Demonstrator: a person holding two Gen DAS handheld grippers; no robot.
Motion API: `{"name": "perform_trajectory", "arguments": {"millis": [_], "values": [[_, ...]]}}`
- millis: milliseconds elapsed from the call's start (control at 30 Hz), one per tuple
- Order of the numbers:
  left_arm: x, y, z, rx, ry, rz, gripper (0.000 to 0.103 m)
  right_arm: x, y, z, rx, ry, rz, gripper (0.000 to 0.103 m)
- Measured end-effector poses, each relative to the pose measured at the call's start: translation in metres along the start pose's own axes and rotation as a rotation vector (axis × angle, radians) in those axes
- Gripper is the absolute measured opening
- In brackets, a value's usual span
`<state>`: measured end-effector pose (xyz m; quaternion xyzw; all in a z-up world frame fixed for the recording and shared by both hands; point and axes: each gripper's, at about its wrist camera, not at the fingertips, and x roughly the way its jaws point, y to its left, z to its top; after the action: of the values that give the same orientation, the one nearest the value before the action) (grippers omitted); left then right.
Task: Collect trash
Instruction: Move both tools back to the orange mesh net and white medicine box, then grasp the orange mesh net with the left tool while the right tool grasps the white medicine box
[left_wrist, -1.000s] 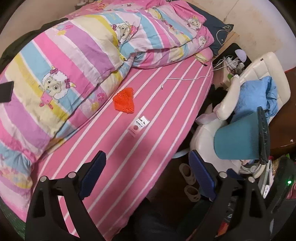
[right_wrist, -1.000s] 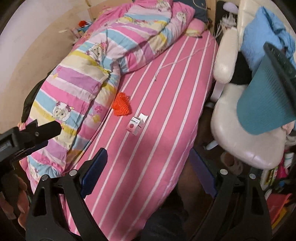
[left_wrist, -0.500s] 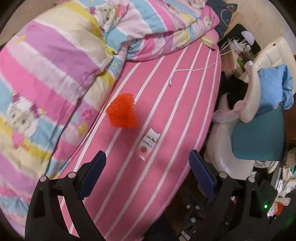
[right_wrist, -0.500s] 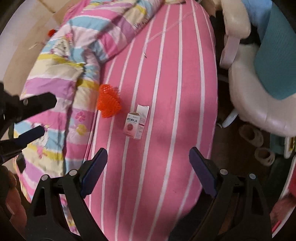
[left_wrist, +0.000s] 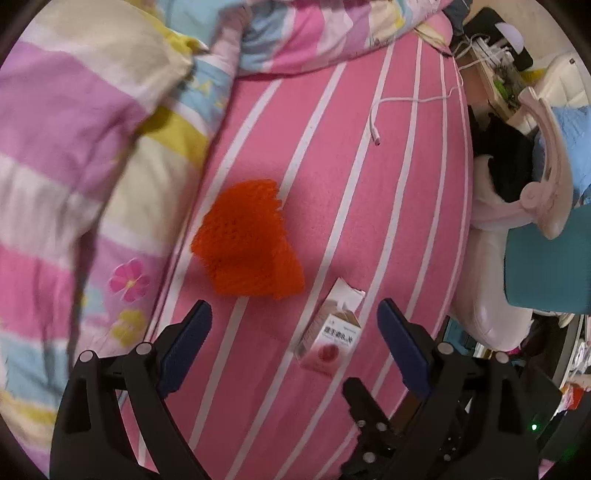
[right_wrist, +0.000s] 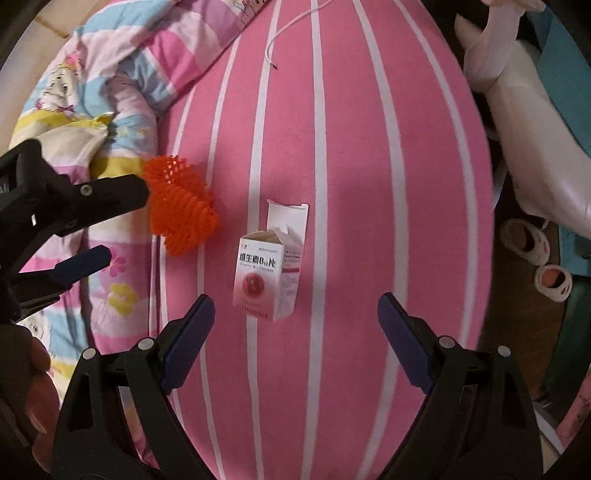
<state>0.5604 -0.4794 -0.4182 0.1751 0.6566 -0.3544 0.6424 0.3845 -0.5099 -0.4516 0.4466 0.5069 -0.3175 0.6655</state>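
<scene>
Left claw (left_wrist: 293, 319) and right claw (right_wrist: 295, 314) gape wide, aimed steeply downward.

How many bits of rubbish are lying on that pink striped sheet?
2: an orange foam net beside the quilt, and an opened small carton just to its right. More could be hidden under the quilt.

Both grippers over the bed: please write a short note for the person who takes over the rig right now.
Left gripper: open, holds nothing, pointed down over the orange foam net.
Right gripper: open, holds nothing, pointed down over the small pink-and-white box.
Things: net and box lie apart on the pink striped sheet, the net closer to the striped quilt. The box's top flap is torn open. A white cable lies farther up the sheet.
Done: nothing picked up yet.
Left: grasp net and box and bin them. A teal container beside the bed may be the bin; I cannot confirm.
</scene>
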Motion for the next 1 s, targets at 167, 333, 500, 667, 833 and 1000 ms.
{"name": "perform_trajectory", "arguments": {"millis": [167, 333, 500, 667, 833, 1000], "values": [[0.032, 0.003, 0.012, 0.023, 0.036, 0.017, 0.088, 0.029, 0.009, 0.004, 0.013, 0.018, 0.001, 0.088], [0.057, 0.009, 0.023, 0.035, 0.078, 0.037, 0.088, 0.054, 0.02, 0.007, -0.012, 0.048, 0.009, 0.073], [0.081, 0.016, 0.026, 0.016, 0.159, 0.026, 0.082, 0.065, 0.021, 0.012, -0.025, 0.058, -0.013, 0.059], [0.093, 0.017, 0.019, 0.025, 0.206, 0.038, 0.051, 0.062, 0.021, 0.016, -0.086, 0.052, -0.01, 0.04], [0.08, 0.006, 0.013, 0.079, 0.171, 0.076, 0.024, 0.047, 0.018, 0.014, -0.1, 0.033, 0.001, 0.039], [0.065, -0.006, 0.009, 0.098, 0.127, 0.091, 0.018, 0.028, 0.022, 0.006, -0.119, 0.007, 0.011, 0.039]]}}
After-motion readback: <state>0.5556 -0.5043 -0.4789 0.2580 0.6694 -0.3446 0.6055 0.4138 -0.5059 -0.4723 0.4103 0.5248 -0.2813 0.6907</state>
